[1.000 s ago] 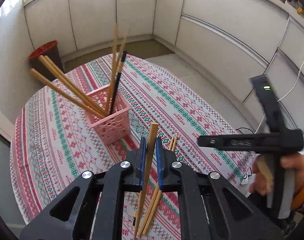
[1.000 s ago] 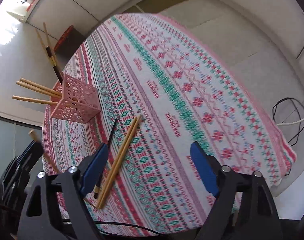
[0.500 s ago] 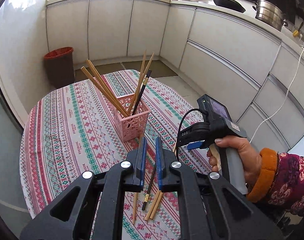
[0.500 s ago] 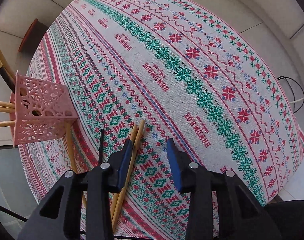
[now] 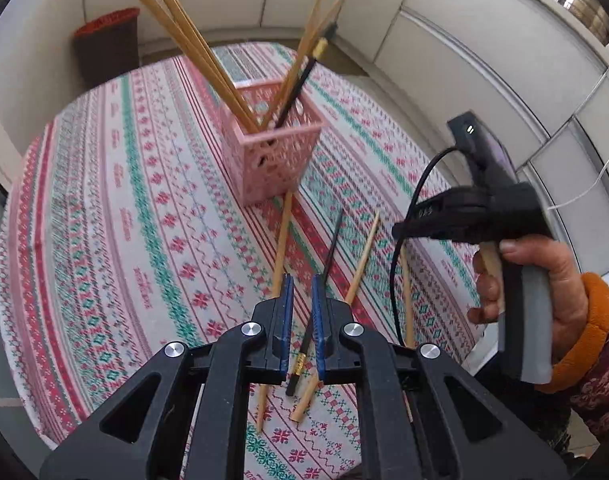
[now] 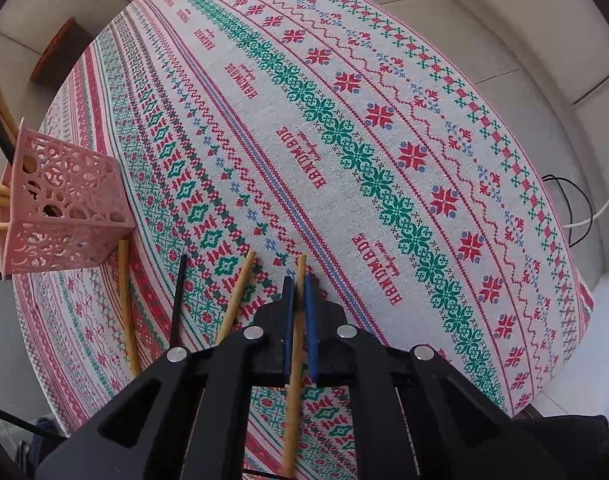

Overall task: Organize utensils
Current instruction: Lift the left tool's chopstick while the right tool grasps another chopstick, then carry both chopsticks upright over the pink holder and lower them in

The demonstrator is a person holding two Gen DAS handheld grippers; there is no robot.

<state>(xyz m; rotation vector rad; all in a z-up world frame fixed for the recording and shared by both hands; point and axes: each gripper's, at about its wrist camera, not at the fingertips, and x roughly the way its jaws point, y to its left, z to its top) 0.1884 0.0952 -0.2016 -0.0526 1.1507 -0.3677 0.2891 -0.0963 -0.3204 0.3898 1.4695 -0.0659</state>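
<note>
A pink lattice basket [image 5: 270, 156] [image 6: 64, 212] stands on the patterned tablecloth and holds several chopsticks. Two wooden chopsticks [image 5: 282, 240] [image 5: 362, 258] and a black one [image 5: 332, 244] lie on the cloth in front of it. My left gripper [image 5: 301, 284] hovers above them, its jaws nearly closed with nothing between them. My right gripper [image 6: 299, 284] is shut on a wooden chopstick [image 6: 295, 364], low over the cloth; it also shows at the right of the left wrist view [image 5: 400, 234].
The round table's edge [image 6: 576, 280] falls off close on the right. A red-rimmed bin [image 5: 104, 44] stands on the floor beyond the table. White cabinets [image 5: 484, 60] run behind. Cables [image 6: 576, 208] lie on the floor to the right.
My left gripper let go of its wooden chopstick, which now lies on the cloth by the basket. My right gripper came down and closed on a wooden chopstick.
</note>
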